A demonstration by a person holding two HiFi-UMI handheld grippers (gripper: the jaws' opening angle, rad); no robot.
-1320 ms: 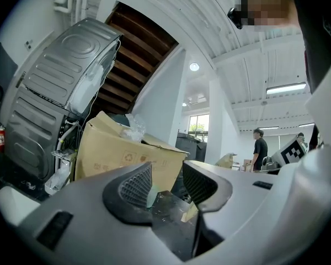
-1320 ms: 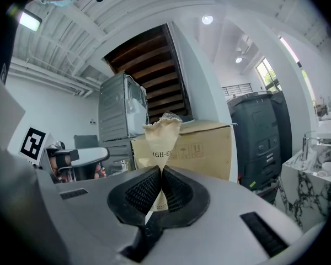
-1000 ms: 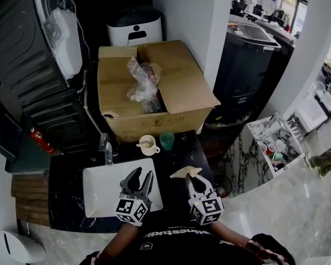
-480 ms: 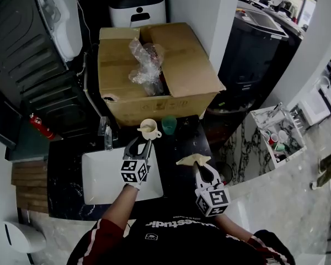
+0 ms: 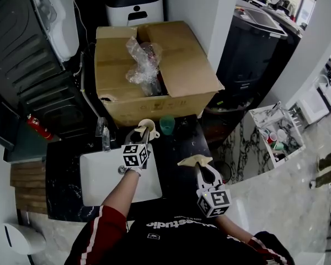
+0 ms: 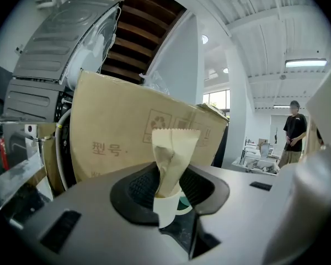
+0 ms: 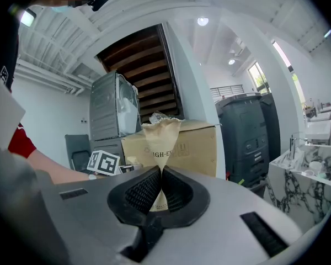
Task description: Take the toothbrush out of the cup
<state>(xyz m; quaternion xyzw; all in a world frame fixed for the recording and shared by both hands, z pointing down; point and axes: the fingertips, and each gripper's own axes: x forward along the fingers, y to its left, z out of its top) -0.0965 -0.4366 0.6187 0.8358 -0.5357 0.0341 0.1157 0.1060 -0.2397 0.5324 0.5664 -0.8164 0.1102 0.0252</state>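
Note:
A cream mug (image 5: pixel 148 127) stands on the black counter (image 5: pixel 176 145) in front of the cardboard box (image 5: pixel 149 65). A paper-wrapped toothbrush (image 6: pixel 171 148) sticks up out of the mug (image 6: pixel 165 210). My left gripper (image 5: pixel 143 134) has reached the mug. Its jaws (image 6: pixel 166 186) have just been closing and flank the wrapper on both sides, still apart from it. My right gripper (image 5: pixel 200 168) hangs over the counter's right part, shut on another beige paper packet (image 5: pixel 194 160), which stands up from between its pads (image 7: pixel 161 137).
A green cup (image 5: pixel 166 124) sits just right of the mug. A white sink basin (image 5: pixel 99 178) with a tap (image 5: pixel 105 138) lies under my left arm. A white trolley of small items (image 5: pixel 276 139) stands at the right. A person (image 6: pixel 292 132) stands far off.
My left gripper has moved forward from over the sink to the mug, and its jaws have narrowed around the wrapper. The right gripper has kept its place with its packet.

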